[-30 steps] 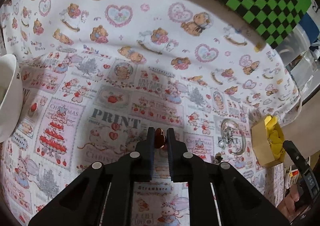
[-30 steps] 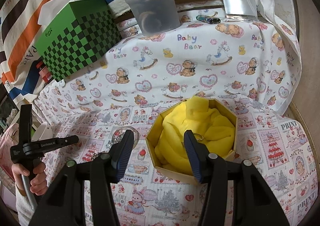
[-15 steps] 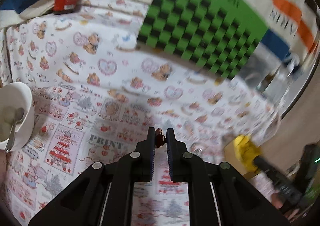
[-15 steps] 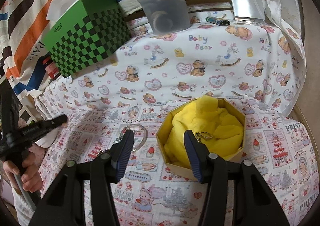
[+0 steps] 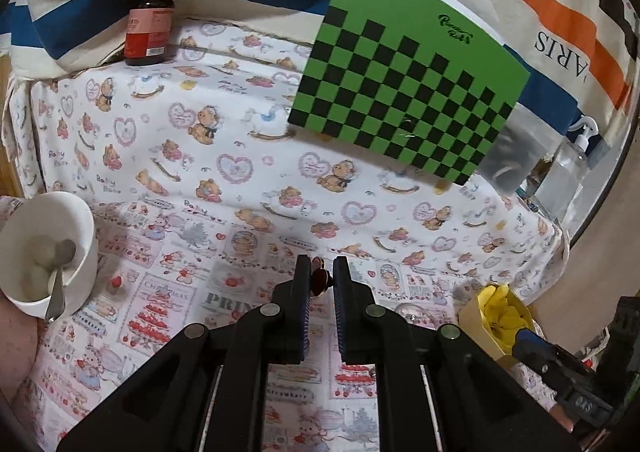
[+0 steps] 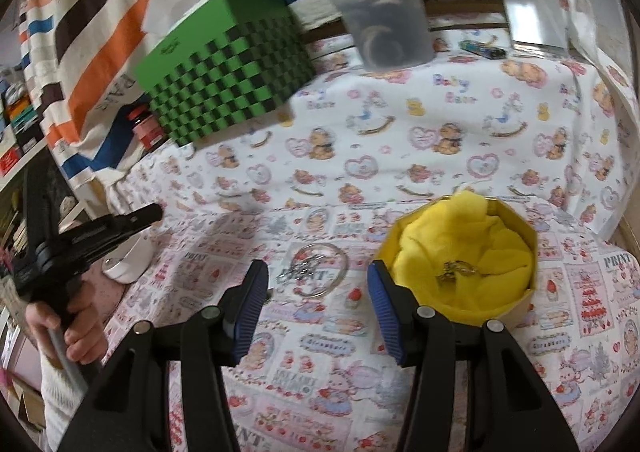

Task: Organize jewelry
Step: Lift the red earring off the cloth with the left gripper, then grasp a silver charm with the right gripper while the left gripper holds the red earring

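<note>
My left gripper (image 5: 321,279) pinches a small dark-red charm (image 5: 320,281), frame centre; my right gripper (image 6: 316,284) gapes empty. Lower right, the yellow-lined box (image 6: 516,308) cradles a metal trinket (image 6: 458,270).

Both tools were matte black plastic, each with two angled arms studded with round silver rivets. The left gripper (image 5: 321,279) had narrow black fingers with ribbed blue pads on their inner faces; the right gripper (image 6: 316,284) showed broader ribbed blue pads (image 6: 383,312). At the lower left of the right-wrist frame, the hand (image 6: 66,336) emerged from a white knitted sleeve (image 6: 60,392).
</note>
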`<state>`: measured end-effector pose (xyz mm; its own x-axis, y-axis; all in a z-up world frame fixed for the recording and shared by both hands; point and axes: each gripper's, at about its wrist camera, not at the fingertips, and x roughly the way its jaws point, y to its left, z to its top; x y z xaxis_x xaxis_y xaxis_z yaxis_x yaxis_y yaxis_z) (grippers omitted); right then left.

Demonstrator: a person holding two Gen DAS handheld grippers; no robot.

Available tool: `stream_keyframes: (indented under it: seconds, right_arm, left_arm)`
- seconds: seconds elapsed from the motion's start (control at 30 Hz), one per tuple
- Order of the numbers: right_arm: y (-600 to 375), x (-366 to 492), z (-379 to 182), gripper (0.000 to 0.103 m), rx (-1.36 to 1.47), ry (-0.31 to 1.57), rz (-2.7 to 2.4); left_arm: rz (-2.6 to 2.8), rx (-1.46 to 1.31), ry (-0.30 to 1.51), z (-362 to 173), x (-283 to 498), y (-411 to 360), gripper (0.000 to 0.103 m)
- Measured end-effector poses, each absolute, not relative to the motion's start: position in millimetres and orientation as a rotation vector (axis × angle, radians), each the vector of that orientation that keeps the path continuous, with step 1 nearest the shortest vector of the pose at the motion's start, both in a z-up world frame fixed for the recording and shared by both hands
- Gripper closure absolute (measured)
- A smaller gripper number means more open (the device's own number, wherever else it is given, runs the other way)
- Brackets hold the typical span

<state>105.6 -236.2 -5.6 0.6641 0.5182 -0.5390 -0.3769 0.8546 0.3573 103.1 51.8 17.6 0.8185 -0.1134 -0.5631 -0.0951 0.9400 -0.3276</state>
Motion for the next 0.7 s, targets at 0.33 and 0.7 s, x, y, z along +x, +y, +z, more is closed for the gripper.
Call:
stream_keyframes:
  seconds: [0.33,0.7]
  right_arm:
    - [-187.2,112.8,-16.0,0.075,0.155,0.849,0.629]
    - [-122.5,134.5,-27.3,0.075,0.036,0.944,0.595]
  left_arm:
    - [0.069,-0.344,0.675,3.6,114.2,61.6,0.093]
    - [0.094,-0.353,0.655,7.5,110.2,69.1,0.093]
